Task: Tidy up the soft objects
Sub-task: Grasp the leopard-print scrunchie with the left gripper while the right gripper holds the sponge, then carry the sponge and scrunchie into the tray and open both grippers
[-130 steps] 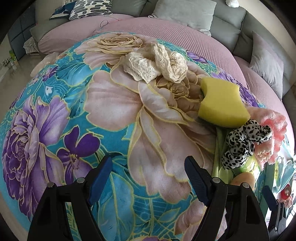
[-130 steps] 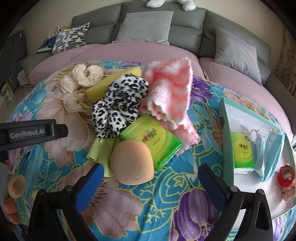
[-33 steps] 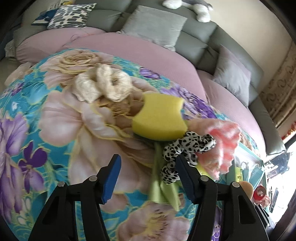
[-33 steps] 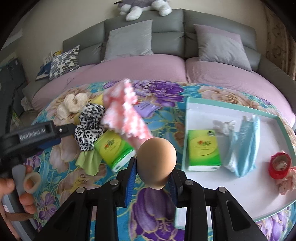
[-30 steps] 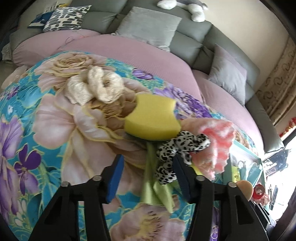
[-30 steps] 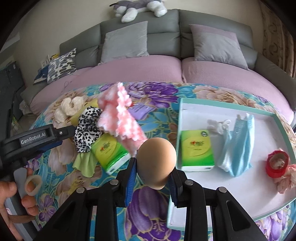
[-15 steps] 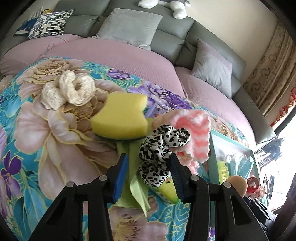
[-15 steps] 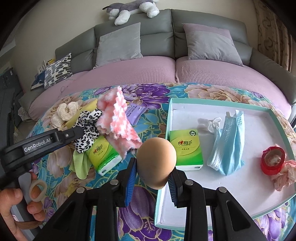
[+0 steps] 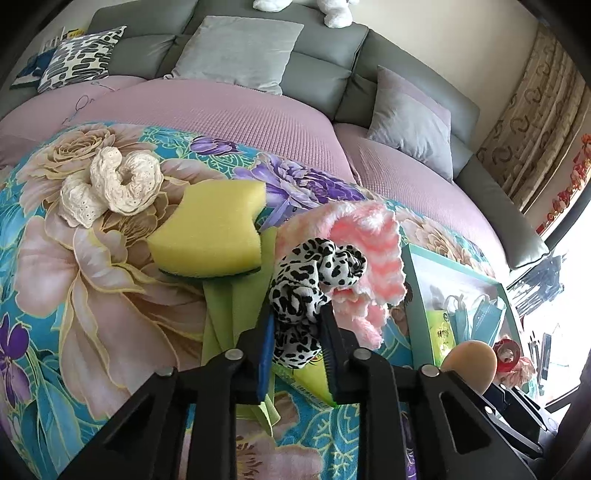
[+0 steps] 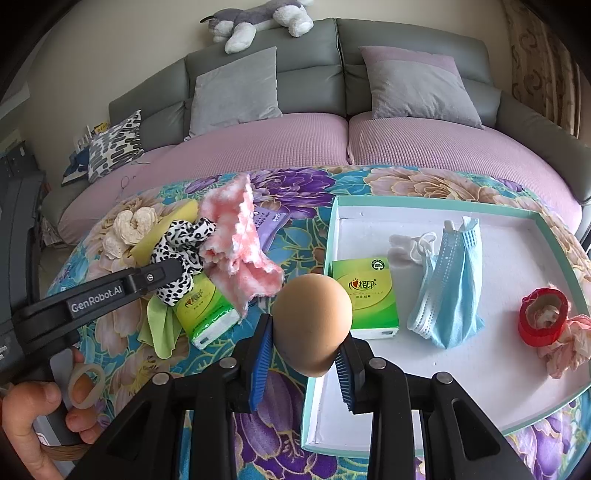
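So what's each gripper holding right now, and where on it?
Right gripper: tan sponge ball, pinched at its lower sides. Left gripper: closing around the leopard scrunchie's lower end.

A grey sofa (image 10: 332, 74) with mauve seat covers (image 10: 295, 144) curves along a pale wall (image 10: 110, 48). Grey cushions (image 10: 234, 86) lean on its backrest, a patterned cushion (image 10: 114, 146) sits at its left end, and a plush toy (image 10: 258, 22) lies on top. Patterned curtains (image 9: 535, 122) hang beside its right end, next to bright daylight.

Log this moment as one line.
left tool: closing around leopard scrunchie | right tool: holding beige sponge | tray: awaiting both
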`<state>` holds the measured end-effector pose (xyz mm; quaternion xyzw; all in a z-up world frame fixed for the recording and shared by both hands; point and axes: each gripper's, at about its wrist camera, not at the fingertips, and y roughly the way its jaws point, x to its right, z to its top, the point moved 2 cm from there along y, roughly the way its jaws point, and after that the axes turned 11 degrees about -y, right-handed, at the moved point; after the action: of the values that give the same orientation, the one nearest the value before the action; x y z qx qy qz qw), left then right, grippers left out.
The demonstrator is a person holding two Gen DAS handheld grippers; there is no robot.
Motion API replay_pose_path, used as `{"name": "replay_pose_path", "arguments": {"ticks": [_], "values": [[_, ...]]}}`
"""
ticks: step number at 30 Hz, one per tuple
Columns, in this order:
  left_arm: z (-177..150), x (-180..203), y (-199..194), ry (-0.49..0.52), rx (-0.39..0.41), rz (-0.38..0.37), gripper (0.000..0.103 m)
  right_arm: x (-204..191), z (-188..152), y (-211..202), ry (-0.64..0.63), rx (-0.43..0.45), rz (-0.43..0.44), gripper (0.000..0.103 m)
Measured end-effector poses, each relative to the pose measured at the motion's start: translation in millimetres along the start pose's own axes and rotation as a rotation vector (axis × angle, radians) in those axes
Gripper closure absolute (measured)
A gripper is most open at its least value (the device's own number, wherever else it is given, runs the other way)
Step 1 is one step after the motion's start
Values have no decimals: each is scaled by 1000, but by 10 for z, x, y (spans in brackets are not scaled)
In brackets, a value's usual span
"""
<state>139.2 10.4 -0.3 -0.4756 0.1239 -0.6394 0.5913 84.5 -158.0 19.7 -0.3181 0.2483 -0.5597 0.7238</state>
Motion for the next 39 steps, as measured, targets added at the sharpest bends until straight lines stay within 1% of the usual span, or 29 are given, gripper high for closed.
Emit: {"name": "replay_pose_path", "arguments": {"ticks": [5,10,14,19,24,31,35,39], "values": [[-5,31,-40,12,15,-11,89,25,0,-13,7,4,3,69],[14,83,-128,26,44,-20,90,61,5,-60,17,20,1,69],[39,133,-234,27,84,-31,91,103,11,-129,25,44,-7,69],[70,291,-447,56,160,-80,91,200,30,-241,45,78,-27,69],[57,582,-566,112,210,-150,91,401,52,-376,78,117,-64,69],[-43,951,-416,177,186,-205,91,949,59,-515,177,149,-175,69],[-87,1130,-255,200,165,-226,91,1239,8,-518,234,148,-213,69],[-166,1303,-79,225,139,-232,91,1450,-47,-492,278,136,-237,69]]}}
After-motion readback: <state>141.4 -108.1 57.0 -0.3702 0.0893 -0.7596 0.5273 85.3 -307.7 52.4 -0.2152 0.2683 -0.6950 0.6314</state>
